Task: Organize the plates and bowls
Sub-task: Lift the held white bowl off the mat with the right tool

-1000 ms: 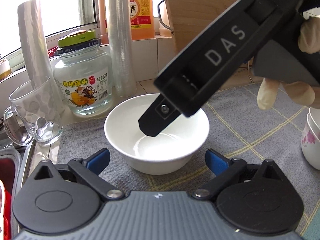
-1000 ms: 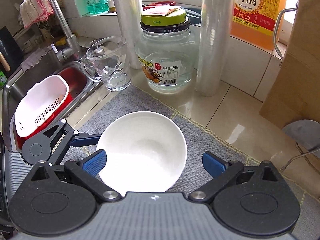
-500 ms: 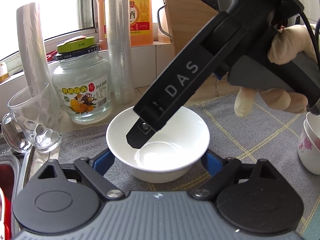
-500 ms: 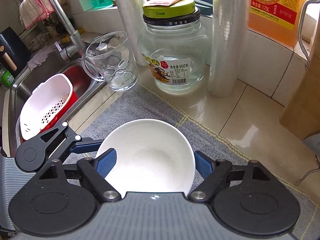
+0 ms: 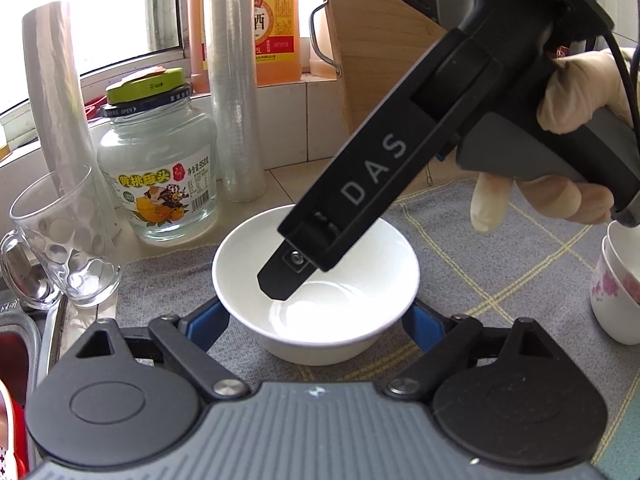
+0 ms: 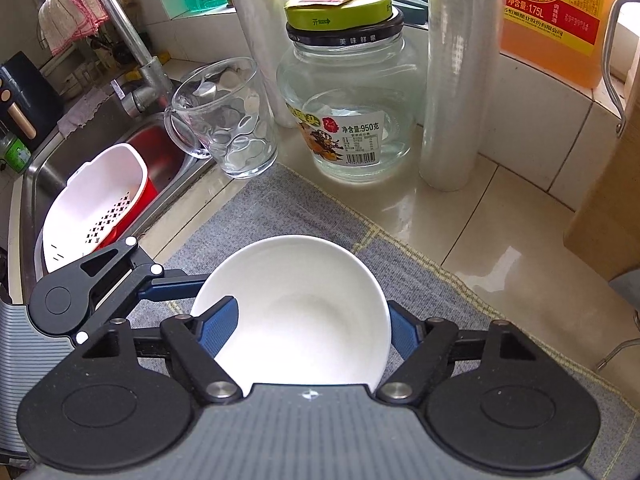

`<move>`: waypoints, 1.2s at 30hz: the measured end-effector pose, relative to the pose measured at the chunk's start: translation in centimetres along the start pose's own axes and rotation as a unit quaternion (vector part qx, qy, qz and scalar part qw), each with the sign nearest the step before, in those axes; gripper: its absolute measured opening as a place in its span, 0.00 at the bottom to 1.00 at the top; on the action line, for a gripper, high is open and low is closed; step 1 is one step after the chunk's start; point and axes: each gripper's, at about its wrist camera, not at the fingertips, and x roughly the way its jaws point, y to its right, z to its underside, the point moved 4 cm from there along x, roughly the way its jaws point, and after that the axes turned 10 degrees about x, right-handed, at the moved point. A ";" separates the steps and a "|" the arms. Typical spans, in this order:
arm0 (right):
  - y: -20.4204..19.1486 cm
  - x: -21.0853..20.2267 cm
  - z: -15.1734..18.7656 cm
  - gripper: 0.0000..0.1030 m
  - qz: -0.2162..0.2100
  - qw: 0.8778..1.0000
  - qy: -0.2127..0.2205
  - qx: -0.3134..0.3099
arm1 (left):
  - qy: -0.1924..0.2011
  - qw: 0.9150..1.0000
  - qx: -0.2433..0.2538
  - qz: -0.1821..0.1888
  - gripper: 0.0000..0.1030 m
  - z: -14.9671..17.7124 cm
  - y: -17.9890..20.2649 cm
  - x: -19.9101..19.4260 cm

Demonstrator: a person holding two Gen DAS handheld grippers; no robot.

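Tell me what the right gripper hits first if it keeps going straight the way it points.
Probably the white bowl: the right gripper already straddles it.

Tiled kitchen corner by a bright window

Daylight pours through the window (image 5: 100,12) onto a white-tiled wall (image 5: 296,124) and a glossy tiled surface (image 6: 492,232) partly covered by a grey mat (image 6: 280,208) with yellow lines. A steel sink (image 6: 52,160) with a curved faucet (image 6: 132,48) sits at one end, a pink cloth (image 6: 68,16) draped over the spout. A wooden board (image 5: 384,28) leans against the wall beside the sill.
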 end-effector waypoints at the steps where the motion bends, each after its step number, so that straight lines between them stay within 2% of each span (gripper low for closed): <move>1: 0.0 0.0 0.0 0.81 0.000 1.000 -0.001 0.000 | 0.000 1.000 -0.001 0.001 0.90 0.0 0.0 0.0; 21: -0.5 -0.9 0.7 0.81 -0.003 1.000 -0.003 0.014 | -0.002 1.000 0.009 0.003 0.90 -0.2 1.0 -1.5; 36: -2.5 -5.8 3.1 0.81 -0.010 1.000 0.017 0.009 | 0.006 1.000 0.031 0.005 0.90 -1.5 3.7 -5.9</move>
